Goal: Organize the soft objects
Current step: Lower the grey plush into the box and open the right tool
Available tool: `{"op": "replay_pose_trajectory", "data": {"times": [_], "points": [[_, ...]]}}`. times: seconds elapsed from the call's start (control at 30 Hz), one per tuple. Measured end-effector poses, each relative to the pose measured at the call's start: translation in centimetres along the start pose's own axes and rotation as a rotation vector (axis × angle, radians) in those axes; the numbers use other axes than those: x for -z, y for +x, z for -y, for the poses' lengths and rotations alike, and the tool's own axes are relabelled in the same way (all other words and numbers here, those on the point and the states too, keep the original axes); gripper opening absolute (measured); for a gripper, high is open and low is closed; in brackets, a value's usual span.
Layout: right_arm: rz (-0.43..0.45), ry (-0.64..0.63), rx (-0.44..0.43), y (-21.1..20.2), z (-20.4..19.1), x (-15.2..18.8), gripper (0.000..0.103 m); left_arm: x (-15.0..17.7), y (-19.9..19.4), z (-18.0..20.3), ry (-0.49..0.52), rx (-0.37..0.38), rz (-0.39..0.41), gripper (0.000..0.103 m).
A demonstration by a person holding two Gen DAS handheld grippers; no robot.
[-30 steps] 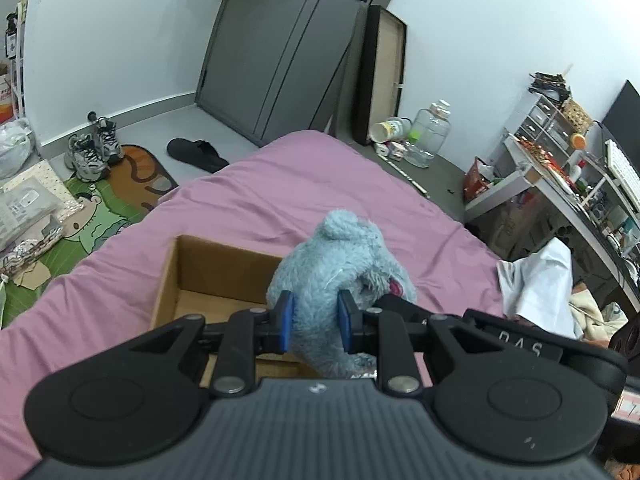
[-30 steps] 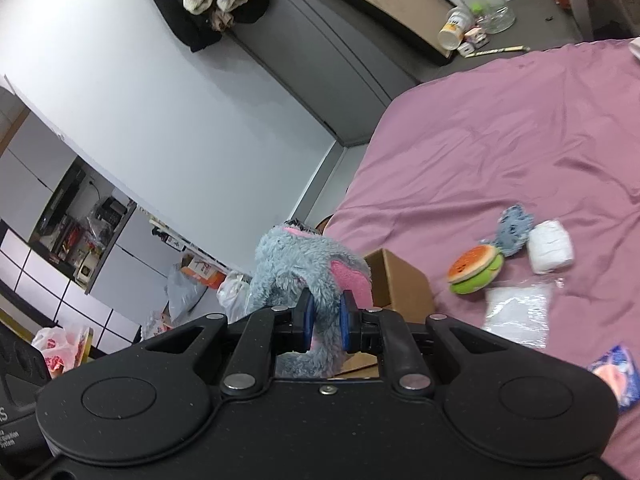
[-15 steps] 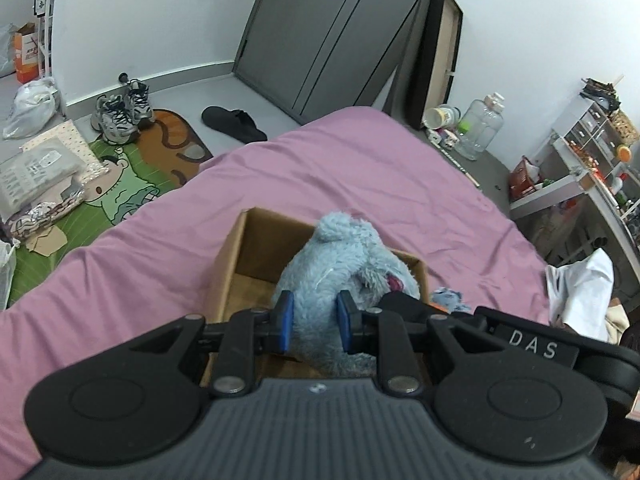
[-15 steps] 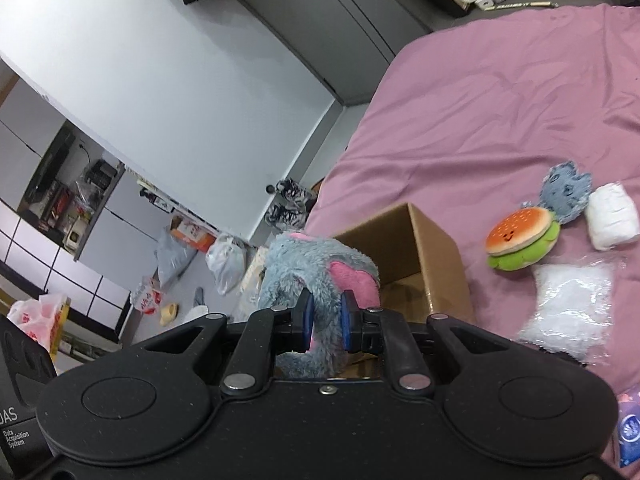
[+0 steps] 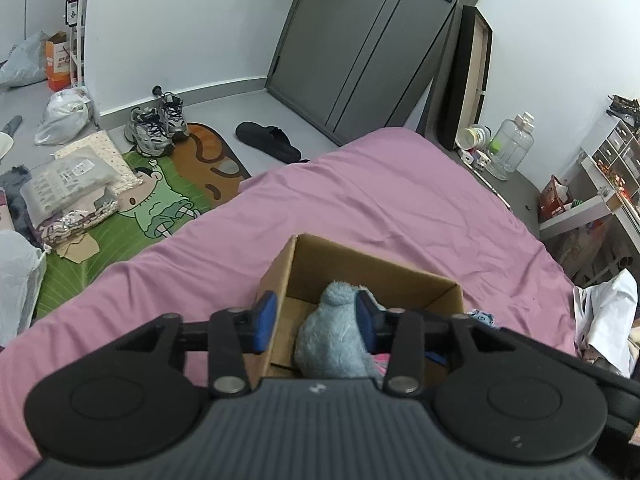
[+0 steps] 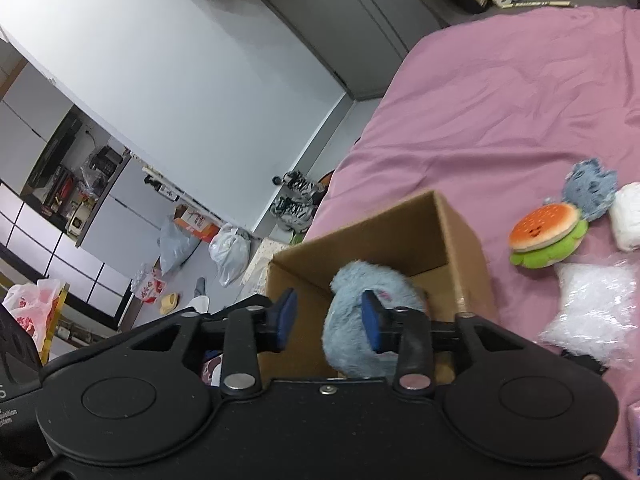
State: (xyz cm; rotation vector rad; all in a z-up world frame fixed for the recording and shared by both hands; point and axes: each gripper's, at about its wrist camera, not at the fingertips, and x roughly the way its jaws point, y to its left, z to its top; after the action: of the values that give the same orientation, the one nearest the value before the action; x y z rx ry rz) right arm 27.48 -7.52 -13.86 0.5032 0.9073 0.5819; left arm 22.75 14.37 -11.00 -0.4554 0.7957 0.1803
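A fluffy blue plush toy [image 5: 328, 340] with pink patches sits inside an open cardboard box [image 5: 376, 268] on the pink bed. My left gripper [image 5: 316, 322] hangs over the box's near edge. Its jaws are opening, and the plush lies loosely between them, clear of the left pad. In the right wrist view my right gripper [image 6: 329, 320] is also opening around the same plush [image 6: 352, 292] over the box [image 6: 400, 232]. Only its right pad brushes the fur.
On the pink bedsheet [image 6: 500, 92] right of the box lie a burger plush [image 6: 548, 236], a small blue plush [image 6: 592, 188], a white soft lump [image 6: 628, 216] and a clear plastic bag [image 6: 592, 308]. Shoes [image 5: 156, 128], a slipper and bags cover the floor beyond the bed.
Both grippers were clamped on the plush above the box. They came down over the box, their jaws spread apart, and the plush now rests lower, inside the box.
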Motion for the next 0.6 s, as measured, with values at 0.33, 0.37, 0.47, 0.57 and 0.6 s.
{"op": "replay_pose_trajectory", "data": {"times": [0.33, 0.37, 0.47, 0.57, 0.6], "points": [[0.037, -0.019, 0.078, -5.2, 1.1, 0.1, 0.062, 0.2, -3.5, 2.0, 0.057, -0.046, 0.04, 0.079], [0.044, -0.022, 0.088, -5.6, 1.2, 0.1, 0.064, 0.1, -3.8, 2.1, 0.056, -0.045, 0.039, 0.08], [0.068, -0.038, 0.113, -7.2, 1.2, -0.2, 0.077, 0.2, -4.7, 2.7, 0.054, -0.024, 0.042, 0.082], [0.095, -0.051, 0.115, -9.0, 1.4, -0.5, 0.085, 0.7, -5.7, 3.3, 0.053, 0.004, 0.057, 0.084], [0.106, -0.059, 0.115, -9.6, 1.6, -0.5, 0.089, 0.9, -5.9, 3.4, 0.056, 0.002, 0.052, 0.085]]}}
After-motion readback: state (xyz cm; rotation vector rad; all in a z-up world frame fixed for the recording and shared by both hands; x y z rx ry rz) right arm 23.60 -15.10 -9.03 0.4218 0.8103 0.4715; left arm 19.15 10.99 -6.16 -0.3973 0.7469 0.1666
